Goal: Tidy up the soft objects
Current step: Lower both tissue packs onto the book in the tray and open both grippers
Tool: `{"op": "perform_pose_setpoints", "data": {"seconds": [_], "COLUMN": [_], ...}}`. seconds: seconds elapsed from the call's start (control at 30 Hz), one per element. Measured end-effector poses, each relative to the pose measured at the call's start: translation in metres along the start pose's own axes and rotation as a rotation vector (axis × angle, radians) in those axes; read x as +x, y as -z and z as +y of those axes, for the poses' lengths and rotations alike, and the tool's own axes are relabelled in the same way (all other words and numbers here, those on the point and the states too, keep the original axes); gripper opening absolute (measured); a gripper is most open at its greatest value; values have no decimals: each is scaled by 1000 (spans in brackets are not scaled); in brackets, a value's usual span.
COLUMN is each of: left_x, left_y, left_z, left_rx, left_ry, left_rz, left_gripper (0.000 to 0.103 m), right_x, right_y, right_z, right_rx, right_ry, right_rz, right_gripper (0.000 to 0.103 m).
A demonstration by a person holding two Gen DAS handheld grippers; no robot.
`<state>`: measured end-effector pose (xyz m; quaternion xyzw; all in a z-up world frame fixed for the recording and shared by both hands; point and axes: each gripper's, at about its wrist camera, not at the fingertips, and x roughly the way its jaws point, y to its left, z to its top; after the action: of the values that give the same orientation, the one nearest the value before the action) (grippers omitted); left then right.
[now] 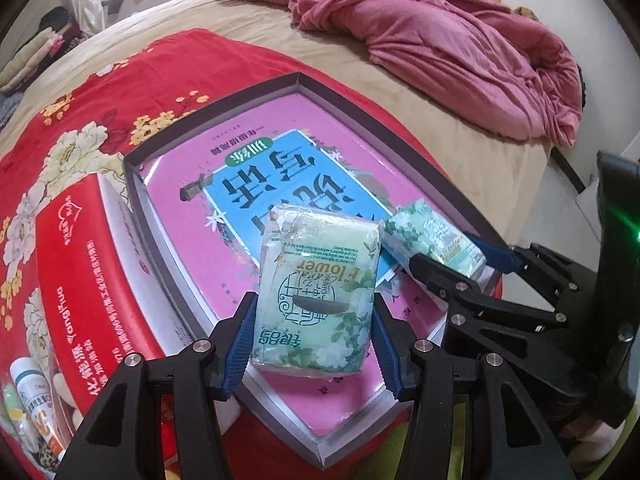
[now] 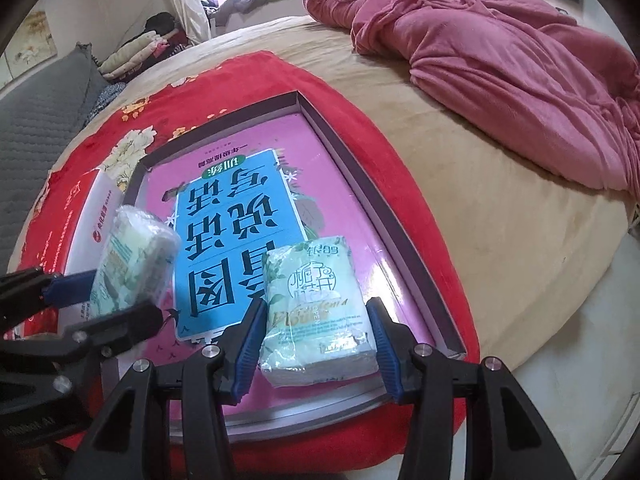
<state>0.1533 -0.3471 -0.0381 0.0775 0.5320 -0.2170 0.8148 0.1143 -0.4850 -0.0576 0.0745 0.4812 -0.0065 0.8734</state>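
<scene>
**Over the tray: both packs gripped, both heading down**

Between your left gripper [image 1: 314,334] pads sits one tissue pack [image 1: 318,292], clamped across its short sides, long axis running away from you along the fingers. Your right gripper [image 2: 316,350] has the second pack [image 2: 320,312] clamped the same way, also pointing away.

The key relation is pack to tray [image 1: 132,184]. Both packs hang above the near end of the tray, over the book [image 1: 280,196] lying flat inside it. The right pack is toward the near right corner, the left pack beside it toward the middle. They're near each other, not touching. I can't tell whether either pack already rests on the book; the fisheye flattens the gap.

Materials:
- Packs: soft, crinkly glossy film over tissue, with slightly rounded edges. They'll squash under the pads.
- Book: slick, flat cover, so a pack could slide on release.
- Tray: rigid, with a thin, low grey wall.
- Red floral cloth [image 1: 80,128] under the tray, on a soft bed, so expect some give.

A red box [image 1: 76,264] sits just left of the tray.
</scene>
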Motion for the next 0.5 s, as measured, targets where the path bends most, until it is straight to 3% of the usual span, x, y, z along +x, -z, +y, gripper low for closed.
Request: {"op": "perform_pose_setpoints", "data": {"seconds": [0.2, 0.5], "left_x": [5, 10], "left_y": [1, 3], "left_z": [-4, -12], "left_rx": [18, 52], "left_ry": [-11, -34], "left_rz": [26, 52], "left_gripper": [55, 55], "right_x": [-3, -38], "right_y": [-1, -1], "right_z": [-5, -18], "right_rx": [33, 101], "right_ry": [-12, -11], "right_rz": [-12, -106], "right_gripper": [53, 56]}}
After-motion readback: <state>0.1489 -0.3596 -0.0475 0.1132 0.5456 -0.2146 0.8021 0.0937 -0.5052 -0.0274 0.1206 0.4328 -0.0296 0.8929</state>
